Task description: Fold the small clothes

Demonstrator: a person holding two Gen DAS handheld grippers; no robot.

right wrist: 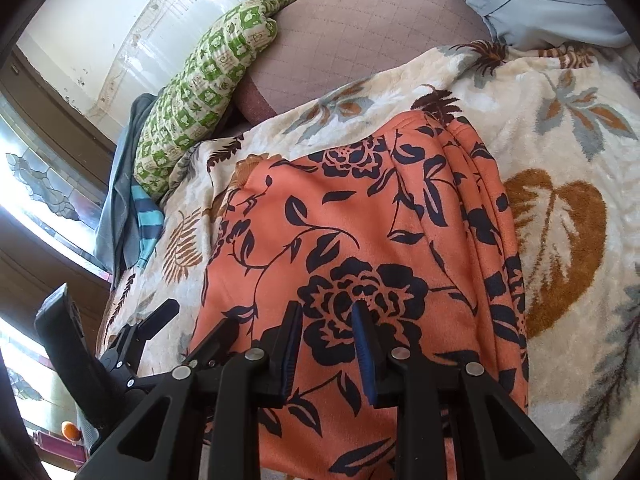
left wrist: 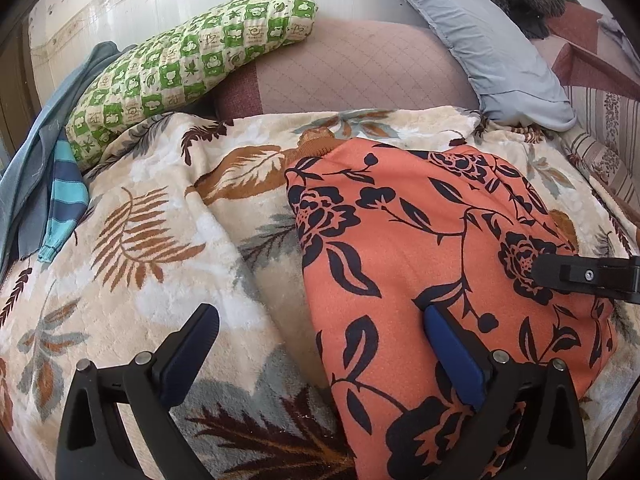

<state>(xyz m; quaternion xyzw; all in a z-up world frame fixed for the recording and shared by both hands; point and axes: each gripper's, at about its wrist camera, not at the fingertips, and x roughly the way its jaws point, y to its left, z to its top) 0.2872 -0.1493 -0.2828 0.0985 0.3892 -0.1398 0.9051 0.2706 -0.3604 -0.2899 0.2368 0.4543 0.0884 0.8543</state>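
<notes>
Right wrist — garment (right wrist: 360,240) lengthwise, away.

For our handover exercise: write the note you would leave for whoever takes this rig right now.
Left claw: open, holding nothing, straddling the left edge of the orange garment.
Right claw: partly open, empty, over the garment's near part.
Garment lies on the leaf blanket, with layers stacked along its right edge, so seemingly folded at least once.
Left: finish folding, then the striped cloth by the green pillow.
</notes>
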